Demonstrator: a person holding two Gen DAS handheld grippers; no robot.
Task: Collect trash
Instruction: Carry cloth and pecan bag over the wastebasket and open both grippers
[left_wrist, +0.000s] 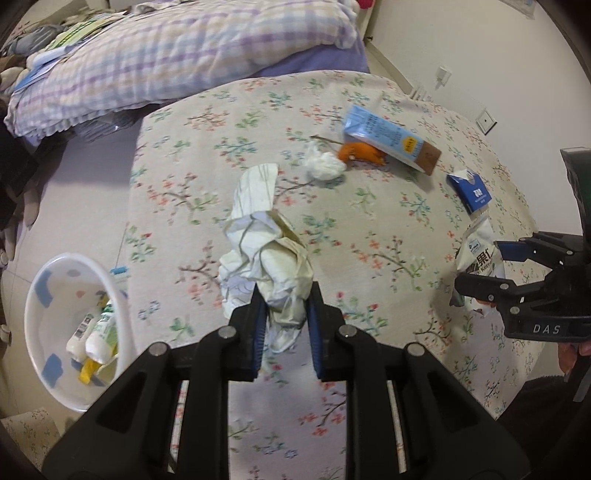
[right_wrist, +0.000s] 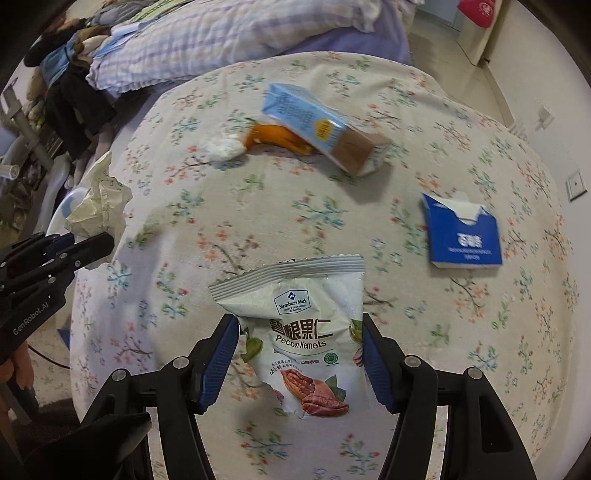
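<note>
Crumpled cream-white paper wrapper sits clamped between the blue pads of the left gripper, its long axis running from the jaws up toward twelve o'clock in the left wrist view, with a flat tongue of paper at the far end. The lower tail of the wad hangs down between the fingers and is partly hidden by them. In the right wrist view the same wad shows at nine o'clock, its lower part cut off by the black finger tips.

The right gripper holds a white foil pecan-kernel snack bag, pads pressed on its two side edges; the crimped seal points to twelve o'clock and the torn bottom edge to six, so the bag stands lengthwise along the fingers.

Four loose pieces lie on the floral tablecloth: one light blue and brown carton lying on its side, long axis running from ten toward four o'clock; one orange peel-like scrap half hidden under that carton, possibly fruit skin, too blurred to tell; one white tissue ball touching the scrap's left end; and one torn dark blue cardboard box at three o'clock, open end up.

At eight o'clock of the left wrist view stands one white plastic bin, holding what look like two squeezed tubes.
</note>
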